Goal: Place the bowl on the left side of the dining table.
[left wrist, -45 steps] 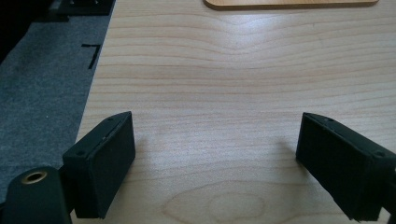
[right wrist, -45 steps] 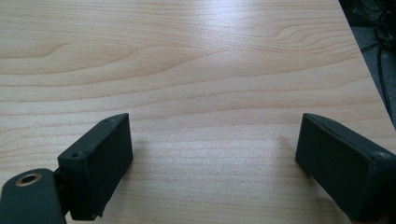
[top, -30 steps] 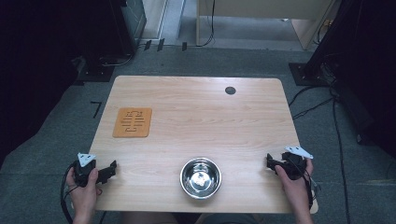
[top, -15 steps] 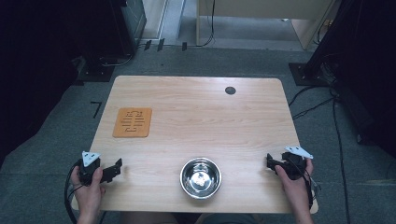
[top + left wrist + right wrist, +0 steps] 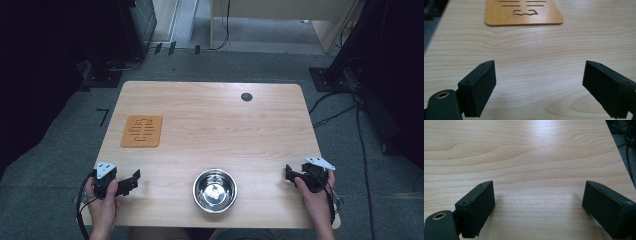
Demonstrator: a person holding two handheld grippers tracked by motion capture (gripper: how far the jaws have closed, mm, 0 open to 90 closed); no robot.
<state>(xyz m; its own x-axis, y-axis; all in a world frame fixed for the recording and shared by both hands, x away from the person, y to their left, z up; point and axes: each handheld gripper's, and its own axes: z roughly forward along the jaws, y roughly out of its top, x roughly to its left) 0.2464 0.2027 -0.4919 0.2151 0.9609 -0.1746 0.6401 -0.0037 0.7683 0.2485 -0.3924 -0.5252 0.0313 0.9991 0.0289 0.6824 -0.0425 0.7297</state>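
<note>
Steel bowl (image 5: 215,190) at the table's (image 5: 210,125) near edge, midway between left tongs (image 5: 131,181) and right tongs (image 5: 290,175), both spread and empty, presumably poised for approach.

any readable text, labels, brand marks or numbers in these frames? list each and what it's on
None readable.
Orange mat: cut-out slots and lines forming a pattern, not a legible word or number.
Steel bowl: no marking to be seen.
Wooden table: wood grain and a dark round grommet, no print.
Left claw and right claw: plain black jaws, no label.
</note>
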